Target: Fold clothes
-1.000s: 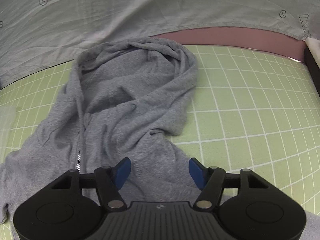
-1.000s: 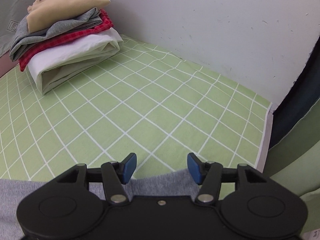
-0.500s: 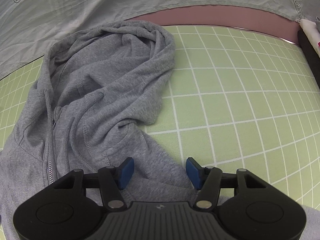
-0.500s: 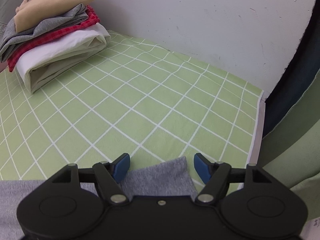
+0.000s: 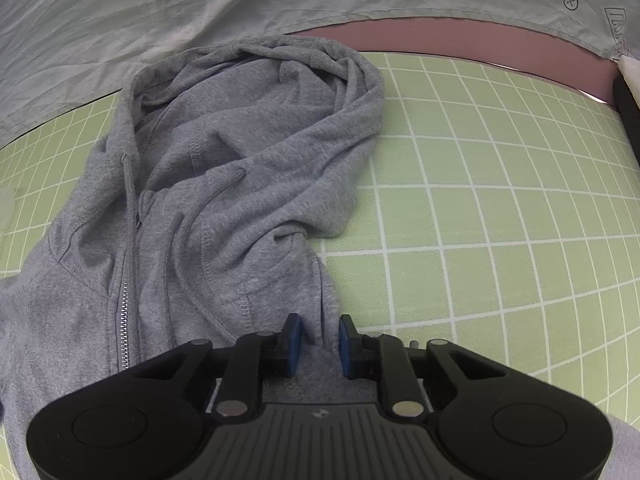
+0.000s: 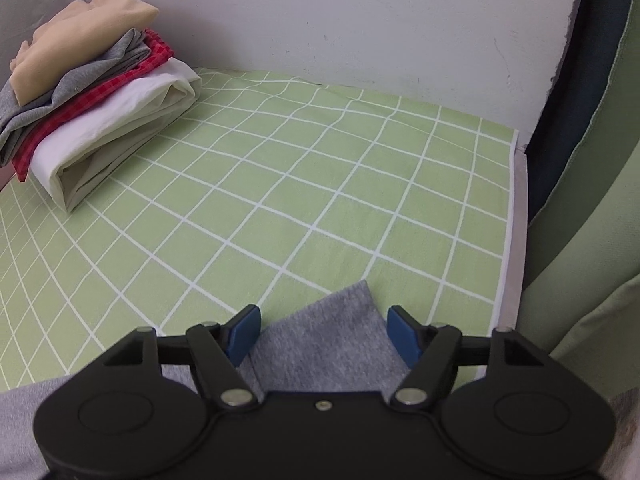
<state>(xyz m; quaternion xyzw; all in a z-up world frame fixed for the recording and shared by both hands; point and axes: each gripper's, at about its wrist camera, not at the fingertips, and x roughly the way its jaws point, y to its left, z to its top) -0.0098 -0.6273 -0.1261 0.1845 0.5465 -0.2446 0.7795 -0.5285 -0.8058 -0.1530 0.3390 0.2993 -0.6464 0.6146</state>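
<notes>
A grey zip hoodie (image 5: 240, 184) lies crumpled on the green checked sheet (image 5: 480, 208), with its hood toward the far side. My left gripper (image 5: 321, 336) points steeply down at the hoodie's right edge. Its jaws are closing, and the blue pads pinch a raised fold of the grey fabric. In the right wrist view a corner of the hoodie (image 6: 340, 308) lies flat between the spread fingers of my right gripper (image 6: 324, 330). That gripper is open and its pads stand clear of the cloth on both sides.
A stack of folded clothes (image 6: 88, 96) sits at the far left against the white wall (image 6: 360, 20). A pale grey sheet (image 5: 240, 8) and a pink strip (image 5: 460, 36) border the far side. The sheet's edge (image 6: 516, 220) meets green fabric (image 6: 592, 200) on the right.
The left jaws have drawn together from wide apart onto a fold of the hoodie. The right gripper has rolled, its jaws stand a little wider, and the hoodie corner reaches further between them.
</notes>
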